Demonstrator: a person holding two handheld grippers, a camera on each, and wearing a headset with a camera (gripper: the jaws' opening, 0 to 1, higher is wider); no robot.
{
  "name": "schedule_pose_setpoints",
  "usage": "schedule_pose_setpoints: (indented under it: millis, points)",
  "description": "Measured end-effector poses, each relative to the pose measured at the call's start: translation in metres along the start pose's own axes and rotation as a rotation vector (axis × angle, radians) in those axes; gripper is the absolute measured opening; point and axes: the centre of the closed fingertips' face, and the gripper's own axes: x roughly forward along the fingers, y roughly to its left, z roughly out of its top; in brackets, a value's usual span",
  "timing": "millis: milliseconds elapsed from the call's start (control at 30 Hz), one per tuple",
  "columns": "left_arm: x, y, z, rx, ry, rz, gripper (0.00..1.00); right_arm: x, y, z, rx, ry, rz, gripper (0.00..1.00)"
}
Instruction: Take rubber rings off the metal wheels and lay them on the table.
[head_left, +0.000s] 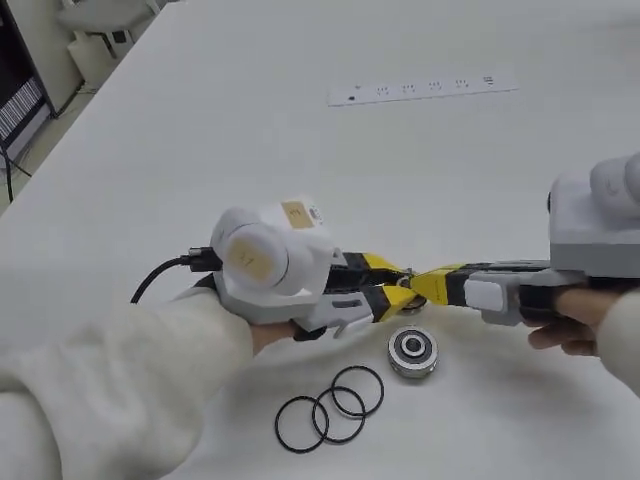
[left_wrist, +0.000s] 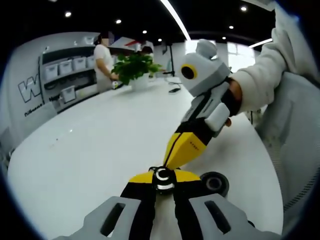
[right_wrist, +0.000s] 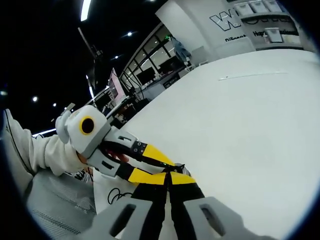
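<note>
Three loose rings (head_left: 330, 405) flat on the tabletop (head_left: 250, 130), black, overlapping in a short chain, at 6 o'clock in head view. At 1 o'clock of them, second wheel (head_left: 412, 353) lying flat, silver rim, dark hub, near the rings but not touching.

Left gripper (head_left: 397, 283) in from 9 o'clock, white sleeve (head_left: 120, 370) behind it. Fingers narrow, clamped on held wheel (left_wrist: 163, 179); yellow tips on either side of it in left gripper view. Held wheel at 12 o'clock of second wheel in head view, close by. Off the tabletop or resting on it: cannot tell.

Right gripper (head_left: 425, 284) in from 3 o'clock, tips meeting the left gripper's tips. Fingers pressed nearly together, pinching thin black rubber ring (left_wrist: 156, 170) at the held wheel's rim. Seen in left gripper view as one yellow point coming down from 1 o'clock onto the wheel. Ring only partly visible, a thin dark arc beside the tips.

Black cable (head_left: 160, 275) trailing from the left gripper's back toward 9 o'clock. White power strip (head_left: 422, 88) far off at 12 o'clock, well apart from the work. In left gripper view, potted plant (left_wrist: 135, 65) at the tabletop's far end at 11 o'clock, person (left_wrist: 105, 60) standing just beside it, shelf with bins (left_wrist: 65, 70) at 10 o'clock.
</note>
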Motion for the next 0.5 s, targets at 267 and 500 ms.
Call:
schedule_pose_setpoints:
  millis: [267, 500]
  points:
    - [0.0003, 0.0009, -0.0007, -0.004, -0.015, 0.009, 0.13, -0.0062, 0.0030, 0.0079, 0.074, -0.048, 0.056, 0.00]
    - [-0.0058, 0.0019, -0.0008, 0.053, 0.009, 0.021, 0.15, -0.0045, 0.0013, 0.0079, 0.025, -0.036, 0.026, 0.00]
